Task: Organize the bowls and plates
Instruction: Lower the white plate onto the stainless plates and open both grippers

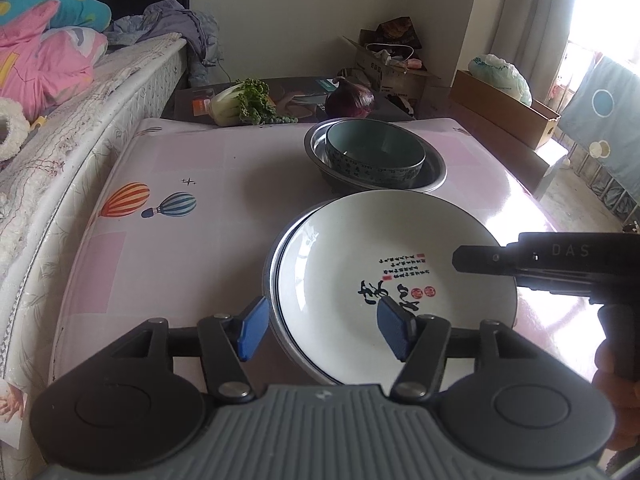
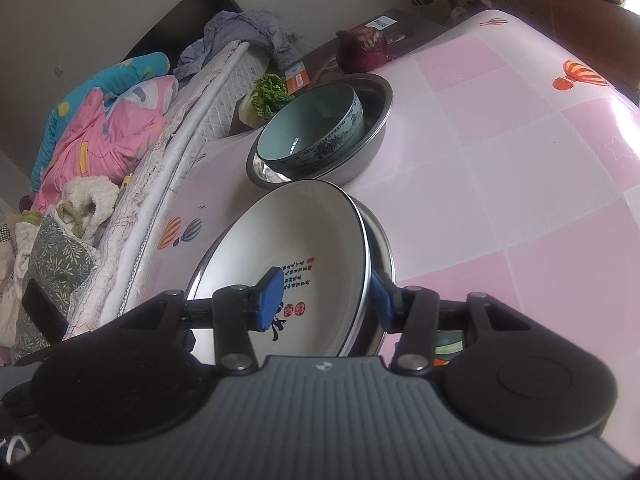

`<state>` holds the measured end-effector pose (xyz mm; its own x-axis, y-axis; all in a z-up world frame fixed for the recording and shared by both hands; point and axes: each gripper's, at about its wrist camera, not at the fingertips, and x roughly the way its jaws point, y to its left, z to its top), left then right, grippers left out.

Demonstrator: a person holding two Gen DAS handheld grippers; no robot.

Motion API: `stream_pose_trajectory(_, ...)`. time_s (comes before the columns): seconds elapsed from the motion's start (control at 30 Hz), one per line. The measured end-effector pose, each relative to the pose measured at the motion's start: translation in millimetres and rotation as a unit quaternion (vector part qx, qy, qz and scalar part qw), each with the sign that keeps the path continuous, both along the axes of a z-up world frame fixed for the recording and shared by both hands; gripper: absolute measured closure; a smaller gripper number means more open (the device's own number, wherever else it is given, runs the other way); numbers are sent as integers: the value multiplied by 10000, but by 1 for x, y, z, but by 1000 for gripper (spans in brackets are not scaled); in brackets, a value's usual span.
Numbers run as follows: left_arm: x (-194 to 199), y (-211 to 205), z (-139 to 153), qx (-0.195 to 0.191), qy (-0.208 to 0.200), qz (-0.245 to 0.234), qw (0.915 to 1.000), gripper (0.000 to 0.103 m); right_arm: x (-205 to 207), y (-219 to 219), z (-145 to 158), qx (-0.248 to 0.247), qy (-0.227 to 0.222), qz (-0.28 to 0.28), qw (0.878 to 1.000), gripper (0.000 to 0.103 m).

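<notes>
Left tool [image 1: 324, 330]: two blue rubber-faced pads [image 1: 253, 330] with fine ribbed texture, each on a black finger link. Links are flat black bars, pinned with round silver screws [image 1: 235, 391] at the base and smaller silver ones near the pads. Triangular cut-outs in the outer black arms. Grey ribbed housing [image 1: 320, 432] in the middle, small white emblem at its top edge, flanked by two round black discs with a raised ring.

Right tool [image 2: 326, 300]: same build, with blue pads [image 2: 270, 298], black links, silver screws, grey ribbed housing [image 2: 320, 412], white emblem. Seen from the left wrist its side is black, lettered "DAS".
</notes>
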<state>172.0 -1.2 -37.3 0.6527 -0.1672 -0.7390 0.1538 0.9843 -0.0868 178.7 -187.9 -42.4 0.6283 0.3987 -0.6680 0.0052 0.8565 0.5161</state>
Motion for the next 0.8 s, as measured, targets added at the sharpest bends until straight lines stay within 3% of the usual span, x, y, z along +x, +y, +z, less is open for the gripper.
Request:
stream_pose_trajectory(0.2, -2, 1, 7, 138, -44, 151, 9998, 33, 2, 1, 10, -26, 251, 24, 9997, 50)
stream_pose_trajectory(0.33, -2, 4, 9, 154, -25, 241, 9996, 32, -5, 5, 26, -536, -8, -63, 9985, 32)
stream_pose_trajectory(0.43, -4, 5, 10, 141, 14, 278, 9995, 32, -10, 0, 38, -515, -181, -81, 9985, 28)
stream_pose_trajectory(0.8, -17, 6, 16, 235, -58, 333, 9992, 29, -38, -11, 53, -291, -394, -61, 9988, 25)
